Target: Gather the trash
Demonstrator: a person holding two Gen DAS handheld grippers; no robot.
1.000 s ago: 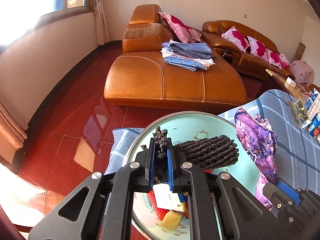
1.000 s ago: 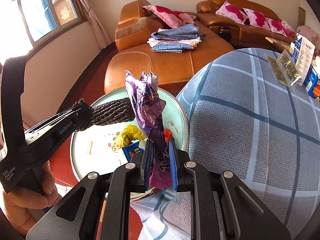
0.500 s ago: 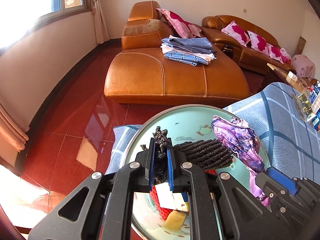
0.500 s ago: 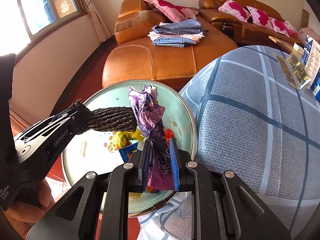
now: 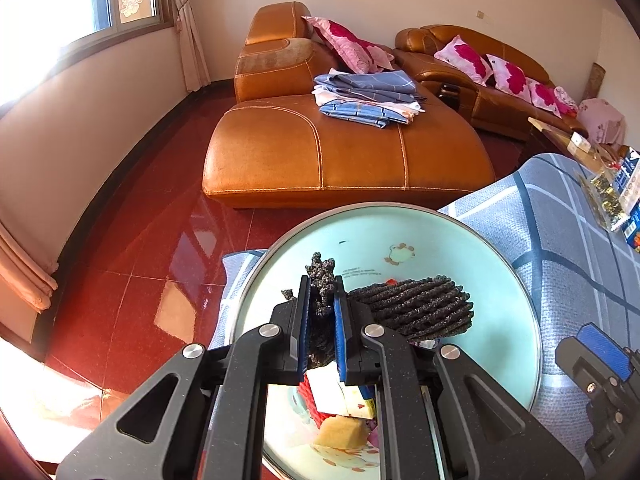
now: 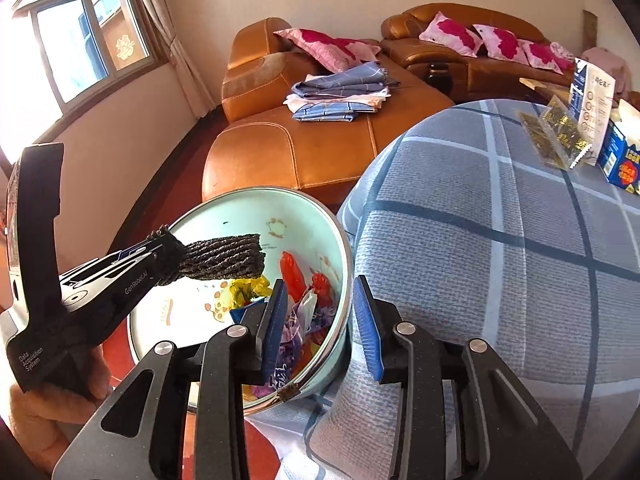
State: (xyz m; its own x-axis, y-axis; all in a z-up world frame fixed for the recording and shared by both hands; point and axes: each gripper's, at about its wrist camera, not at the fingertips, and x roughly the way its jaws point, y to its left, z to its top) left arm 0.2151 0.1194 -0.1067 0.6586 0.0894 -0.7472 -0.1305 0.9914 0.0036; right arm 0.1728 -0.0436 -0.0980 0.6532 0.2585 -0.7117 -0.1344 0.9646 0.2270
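Hands are holding two black grippers over a pale green basin at the edge of a table draped in a blue plaid cloth. The left gripper is clamping a dark knitted net bundle above the basin. The right gripper is opening its jaws, nothing pressed between them; a purple wrapper is lying below in the basin among red and yellow scraps.

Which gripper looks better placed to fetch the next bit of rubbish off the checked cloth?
Probably the right gripper: its jaws are opening with nothing pinched, the purple wrapper lying in the basin. The left gripper is clamped on the black mesh scrubber.
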